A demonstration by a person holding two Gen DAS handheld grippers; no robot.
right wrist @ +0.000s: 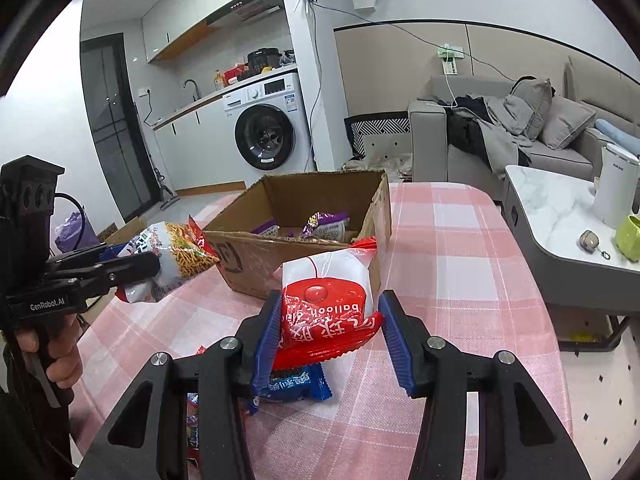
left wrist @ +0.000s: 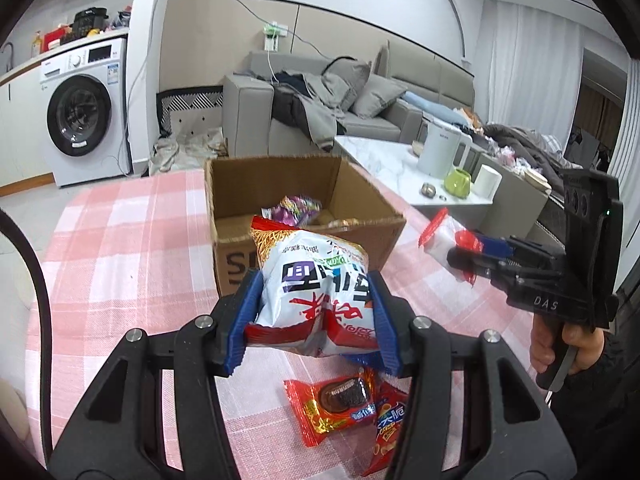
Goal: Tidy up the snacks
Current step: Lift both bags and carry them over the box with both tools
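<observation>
Your left tongs (left wrist: 316, 312) grip the noodle bag (left wrist: 316, 280), your right tongs (right wrist: 330, 338) the red-and-white packet (right wrist: 326, 300); both hang just before the box (left wrist: 304, 220). Clear its near wall before releasing.

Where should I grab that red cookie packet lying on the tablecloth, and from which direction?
Take the red cookie packet across its puffed middle, coming from above, fingers on its two long sides. It lies flat on the pink checked tablecloth, and a second red snack pack overlaps its right end, so that end looks crowded.
</observation>
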